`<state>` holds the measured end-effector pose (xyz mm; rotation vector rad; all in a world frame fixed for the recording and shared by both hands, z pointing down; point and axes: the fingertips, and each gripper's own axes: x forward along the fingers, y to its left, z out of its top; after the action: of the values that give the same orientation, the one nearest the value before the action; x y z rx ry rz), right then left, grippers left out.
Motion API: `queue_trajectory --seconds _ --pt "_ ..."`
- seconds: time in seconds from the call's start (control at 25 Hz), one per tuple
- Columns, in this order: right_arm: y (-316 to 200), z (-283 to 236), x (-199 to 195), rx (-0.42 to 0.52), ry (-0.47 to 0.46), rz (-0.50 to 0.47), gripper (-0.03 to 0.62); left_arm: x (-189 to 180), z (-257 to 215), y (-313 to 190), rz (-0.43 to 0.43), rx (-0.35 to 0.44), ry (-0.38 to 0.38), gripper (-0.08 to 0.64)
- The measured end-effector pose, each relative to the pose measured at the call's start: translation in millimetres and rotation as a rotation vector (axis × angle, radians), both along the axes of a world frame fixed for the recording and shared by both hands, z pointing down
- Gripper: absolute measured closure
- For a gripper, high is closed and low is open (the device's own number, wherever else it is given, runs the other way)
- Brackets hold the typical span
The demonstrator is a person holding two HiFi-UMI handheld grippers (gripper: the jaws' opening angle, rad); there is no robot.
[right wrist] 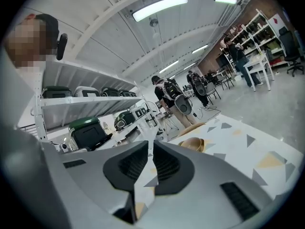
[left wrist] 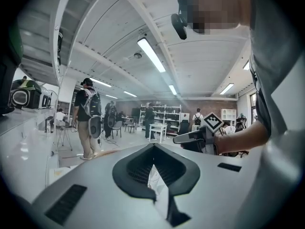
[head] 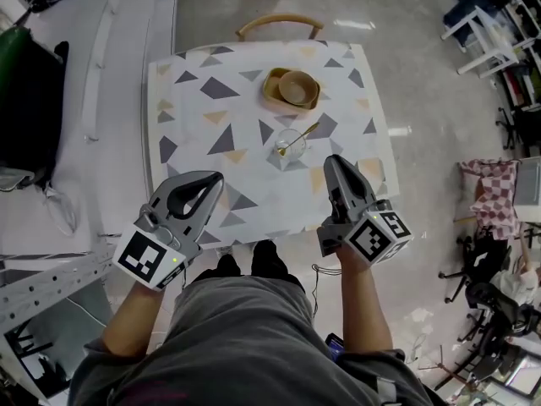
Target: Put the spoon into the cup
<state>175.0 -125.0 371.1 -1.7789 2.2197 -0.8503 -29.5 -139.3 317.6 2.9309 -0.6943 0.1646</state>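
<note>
- Head view: the gold spoon leans in the clear glass cup near the middle of the patterned desk; its bowl end is down inside the glass and its handle slants up over the rim toward the right. Just beyond stands a wooden bowl on a square wooden plate; by this lie the task looks done.
- Head view again: the left gripper and the right gripper hang by the desk's near edge, one on either side of the cup and apart from it; both look clenched and carry nothing.
- Left gripper view: it looks up at the ceiling and across the room; its jaws meet at the tips with nothing between them; neither cup nor spoon shows.
- Right gripper view: its jaws are all but together and empty; beyond them lie the desk and the wooden bowl; the cup cannot be made out here.
- Judgement: what remains is to keep both grippers clear; a glass with a leaning handle would probably tip at a knock, so any move should pass wide of the handle.
</note>
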Motion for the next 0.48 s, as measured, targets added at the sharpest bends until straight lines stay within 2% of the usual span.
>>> queue_trajectory --seconds 0.48 --pt "20 -28 -23 0.048 0.020 0.002 0.560 -7 -20 6 0.043 0.033 0.003 0.545"
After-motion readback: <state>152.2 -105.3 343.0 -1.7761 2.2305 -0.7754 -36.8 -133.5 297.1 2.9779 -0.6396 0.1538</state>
